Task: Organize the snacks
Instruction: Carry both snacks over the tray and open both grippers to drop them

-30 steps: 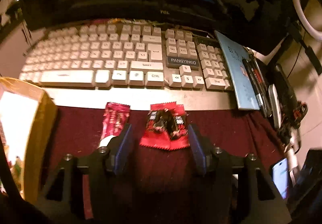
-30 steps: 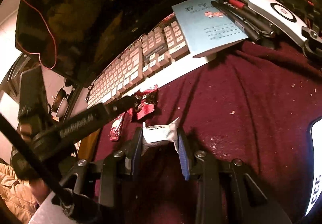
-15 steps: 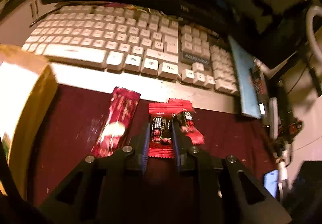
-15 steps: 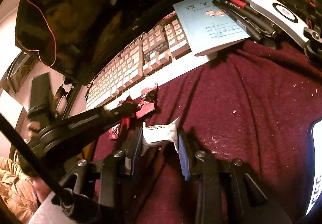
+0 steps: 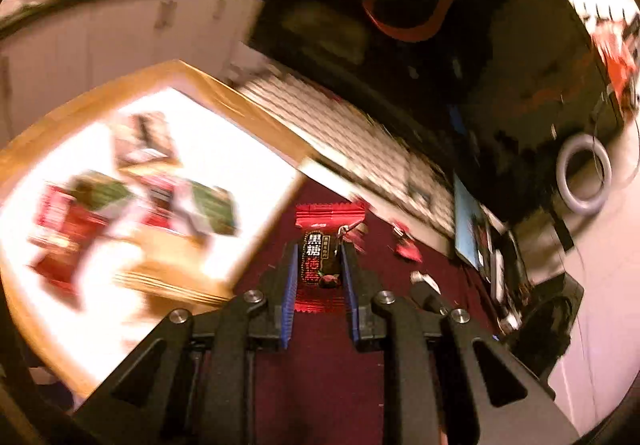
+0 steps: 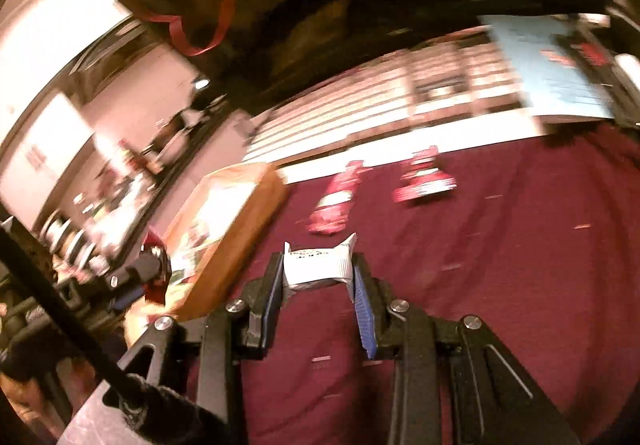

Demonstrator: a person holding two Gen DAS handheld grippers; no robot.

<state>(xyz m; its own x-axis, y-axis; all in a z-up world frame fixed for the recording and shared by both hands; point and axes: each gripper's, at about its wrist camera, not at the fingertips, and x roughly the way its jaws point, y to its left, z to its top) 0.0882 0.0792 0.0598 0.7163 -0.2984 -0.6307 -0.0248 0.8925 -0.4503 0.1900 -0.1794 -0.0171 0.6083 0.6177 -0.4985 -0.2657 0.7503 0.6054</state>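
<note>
My left gripper (image 5: 319, 261) is shut on a red and black candy packet (image 5: 320, 245) and holds it above the maroon cloth, just right of a wooden tray (image 5: 248, 105) that holds several snack packets (image 5: 72, 221). My right gripper (image 6: 320, 277) is shut on a white snack packet (image 6: 318, 265) above the cloth, right of the same tray (image 6: 248, 221). The left gripper (image 6: 152, 269) with its red packet shows at the tray's near end in the right wrist view. Two red packets lie on the cloth: a long one (image 6: 340, 201) and a small one (image 6: 424, 181).
A white keyboard (image 6: 400, 101) runs along the far side of the maroon cloth (image 6: 520, 265), with a blue booklet (image 6: 552, 69) at its right end. A dark monitor stands behind. One loose red candy (image 5: 406, 245) lies on the cloth. Both views are motion-blurred.
My left gripper closed on the red and black candy, lifted it and swung left toward the wooden tray. My right gripper, still holding the white packet, also moved left toward the tray.
</note>
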